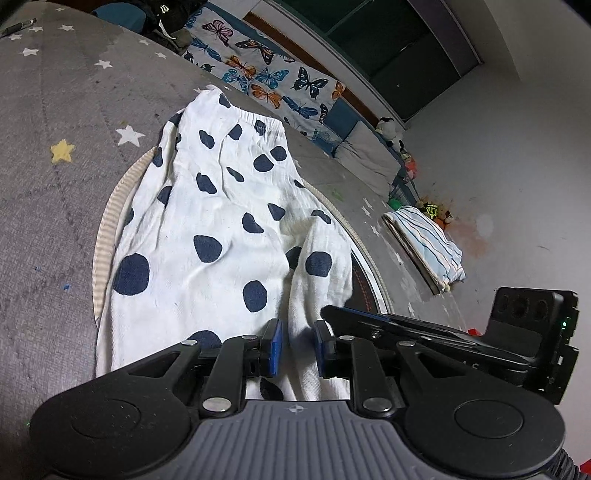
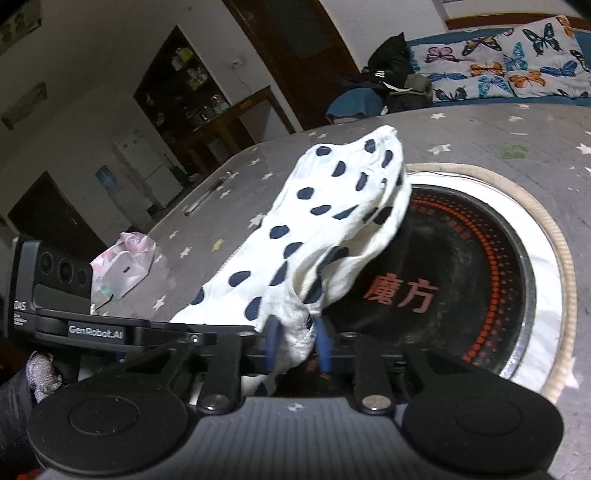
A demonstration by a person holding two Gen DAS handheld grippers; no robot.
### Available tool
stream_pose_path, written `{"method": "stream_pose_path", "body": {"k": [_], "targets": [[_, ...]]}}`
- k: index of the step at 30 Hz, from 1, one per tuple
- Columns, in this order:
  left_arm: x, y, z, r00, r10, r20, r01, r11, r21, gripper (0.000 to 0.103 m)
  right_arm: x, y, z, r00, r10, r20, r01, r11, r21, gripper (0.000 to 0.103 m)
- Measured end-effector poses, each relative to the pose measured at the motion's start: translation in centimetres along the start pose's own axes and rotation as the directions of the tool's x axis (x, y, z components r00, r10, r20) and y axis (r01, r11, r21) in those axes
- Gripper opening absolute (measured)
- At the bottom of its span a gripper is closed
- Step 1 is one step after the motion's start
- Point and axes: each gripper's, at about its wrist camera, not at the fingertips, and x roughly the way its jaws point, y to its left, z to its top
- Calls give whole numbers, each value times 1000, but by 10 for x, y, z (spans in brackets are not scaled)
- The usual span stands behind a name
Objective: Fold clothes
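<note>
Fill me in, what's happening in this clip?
A person with two handheld grippers is folding white polka-dot pants on a star-print table. The right gripper is clamped on one leg end, lifting it. The left gripper sits open astride the other leg, not pinching yet.

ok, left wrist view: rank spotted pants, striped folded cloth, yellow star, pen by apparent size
1. Spotted pants
2. Striped folded cloth
3. Yellow star and pen: look alike; the pen lies farther off, so unranked.
</note>
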Motion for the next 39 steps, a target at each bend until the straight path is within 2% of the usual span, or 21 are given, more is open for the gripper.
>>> {"method": "stream_pose_path", "body": {"k": [4,7,12,14,16,19,22,27,29,34,37,39], "targets": [[0,0,0,1000,1,2,-1,1000,1,21,-17,10,0,999,-46,25,47,998,-48,5],[-1,0,0,1000,2,1,-2,1000,4,21,-34,15,-1,991,-131,18,132,987,-94,5],[-2,-2,1,1000,13,1,-13,1000,15,23,-44,14,-9,964,-265,-30,258,955,-147,3],[-5,-6,1,1000,27,2,-27,999,35,29,-42,14,-13,945,-325,-43,314,935,-166,2],[-10,-11,1,999,40,7,-41,997,67,34,-44,13,-13,936,-351,-34,341,926,-162,2],[-18,-24,-2,999,41,12,-42,991,130,34,-52,19,-9,944,-329,12,326,931,-165,3],[-20,-35,-9,999,37,8,-38,980,195,34,-49,31,0,961,-273,45,276,943,-187,5],[-19,-45,-25,998,56,-27,-46,956,289,32,-23,38,10,978,-207,25,208,954,-215,8],[-19,-46,-32,997,71,-38,-55,944,324,30,-10,38,10,977,-213,-12,204,952,-228,8],[-29,-51,-47,996,78,-41,-55,911,409,31,1,36,4,953,-298,-49,273,920,-282,7],[-35,-55,-53,997,70,-37,-46,896,441,31,-11,45,1,957,-287,-33,266,919,-292,8],[-38,-61,-59,997,64,-43,-37,884,467,31,-18,57,-2,968,-249,-32,227,921,-316,8]]}}
